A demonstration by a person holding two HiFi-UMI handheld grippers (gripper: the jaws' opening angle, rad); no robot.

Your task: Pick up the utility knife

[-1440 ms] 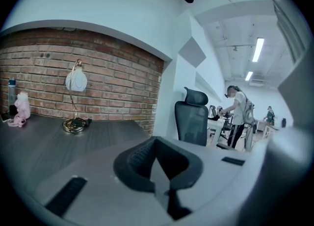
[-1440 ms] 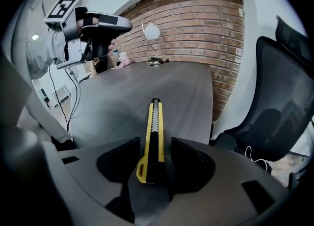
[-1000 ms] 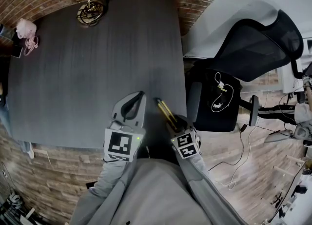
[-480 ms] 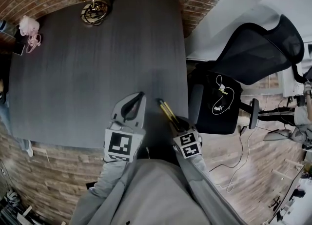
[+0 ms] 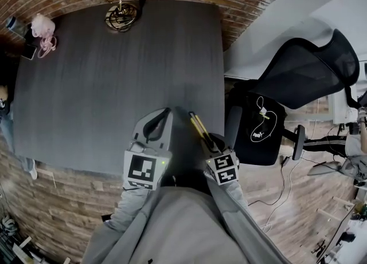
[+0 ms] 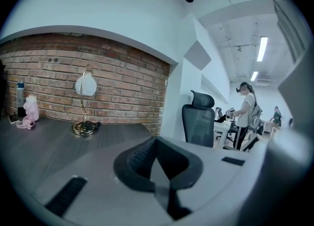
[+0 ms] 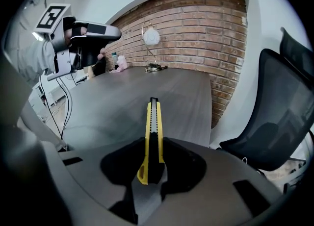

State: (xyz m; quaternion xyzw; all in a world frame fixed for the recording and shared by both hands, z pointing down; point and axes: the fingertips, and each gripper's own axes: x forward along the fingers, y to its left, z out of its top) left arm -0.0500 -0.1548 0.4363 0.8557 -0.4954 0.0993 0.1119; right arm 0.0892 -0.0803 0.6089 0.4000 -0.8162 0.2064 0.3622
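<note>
- The yellow, slim utility knife (image 7: 153,127) is being clamped at its rear end between the jaws of the right gripper (image 7: 149,160), with its long body sticking out forward along the line of the jaws.
- The jaws of the right gripper are being pressed part-way closed against both flat sides of the knife.
- The knife is being held over the near right corner of the dark grey wood-grain worktop (image 5: 114,74), pointing towards the far edge.
- The jaws of the left gripper (image 5: 163,114) are being held together with nothing between them, just beside the knife.
- Most of the worktop ahead is being left bare; a lamp with a white globe and brass base (image 5: 121,14) and a pink object (image 5: 41,28) are being seen at the far edge, and a black mesh office chair (image 5: 298,68) beyond the right edge.
</note>
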